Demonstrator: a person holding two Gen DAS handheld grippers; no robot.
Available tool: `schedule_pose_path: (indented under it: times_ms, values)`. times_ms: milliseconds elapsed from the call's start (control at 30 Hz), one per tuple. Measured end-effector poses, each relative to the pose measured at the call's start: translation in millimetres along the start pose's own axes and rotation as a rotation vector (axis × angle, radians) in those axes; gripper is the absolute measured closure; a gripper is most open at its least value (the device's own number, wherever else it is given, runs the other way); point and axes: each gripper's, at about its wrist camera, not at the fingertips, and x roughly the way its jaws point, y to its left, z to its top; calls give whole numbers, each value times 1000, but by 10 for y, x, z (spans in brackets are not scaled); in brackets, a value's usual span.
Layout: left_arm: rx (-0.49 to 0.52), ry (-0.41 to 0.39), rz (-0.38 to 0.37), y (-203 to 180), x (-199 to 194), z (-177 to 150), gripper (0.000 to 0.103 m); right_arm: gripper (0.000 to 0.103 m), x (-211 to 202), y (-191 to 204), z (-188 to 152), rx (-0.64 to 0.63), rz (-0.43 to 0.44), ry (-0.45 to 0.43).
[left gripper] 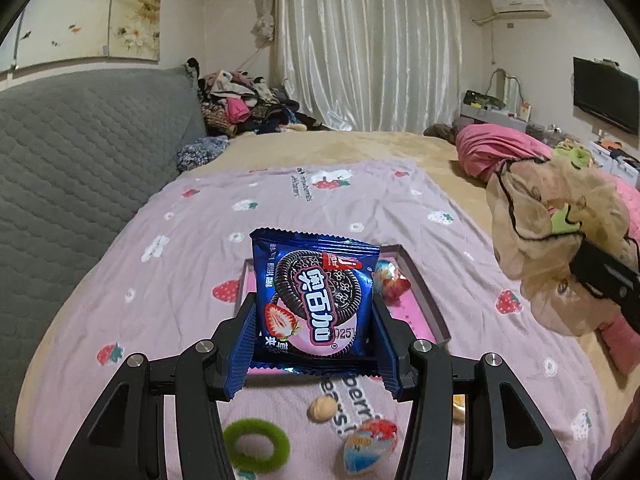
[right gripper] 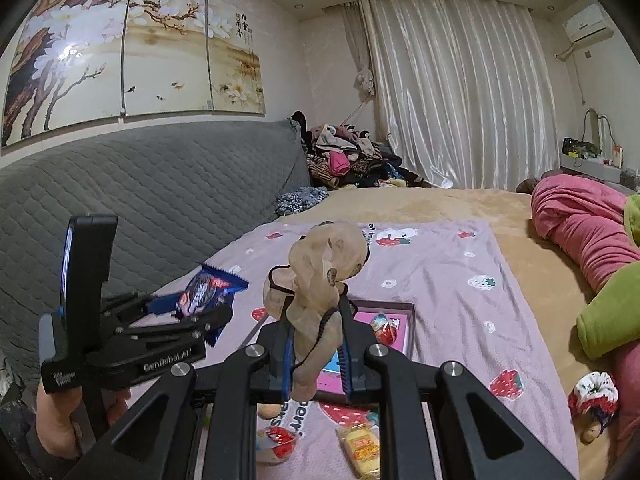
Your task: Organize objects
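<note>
My left gripper [left gripper: 314,332] is clamped on a blue cookie packet [left gripper: 314,300], holding it upright above the near rim of the pink-lined tray [left gripper: 434,312], which sits on the strawberry-print blanket [left gripper: 168,280]. My right gripper [right gripper: 316,350] pinches a sheer beige drawstring pouch [right gripper: 320,276] above that tray, where a foil-wrapped sweet [right gripper: 384,326] lies near its far right corner. By the blanket's near edge lie a green ring [left gripper: 256,446], a jelly cup [left gripper: 368,446] and what looks like a nut [left gripper: 322,408].

A white curtain [left gripper: 368,44] hangs upper centre, a flower painting [right gripper: 132,48] upper left over the grey quilted headboard [right gripper: 160,184]; a television [left gripper: 606,94] and air conditioner [left gripper: 520,2] sit upper right.
</note>
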Motion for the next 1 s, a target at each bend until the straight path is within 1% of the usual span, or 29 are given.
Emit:
schedule_pose_path:
  times_ms: [167,333,433,533,633,733,1000]
  values:
    - [-12,-13,-17,33,133,180,49,85,71,-126,63,24,-8,-8]
    - [-8,-15,-18,92,344,312,49,85,161,-172,101,14,-30,-16]
    - [-16,-9,-22,159,497,446,49,85,228,-189,118,4,-41,-21]
    - [-5,-35,-8,212,614,606,49,85,304,-195,144,-12,-44,-41]
    - [-12,-49,-19,251,696,672,49,85,409,-230,123,-7,-40,-59]
    - [-21,-50,-23,283,796,613,49,85,537,-242,85,-12,-37,-53]
    - [-44,5,-27,339,1240,230,49,85,977,-318,-106,-17,-41,7]
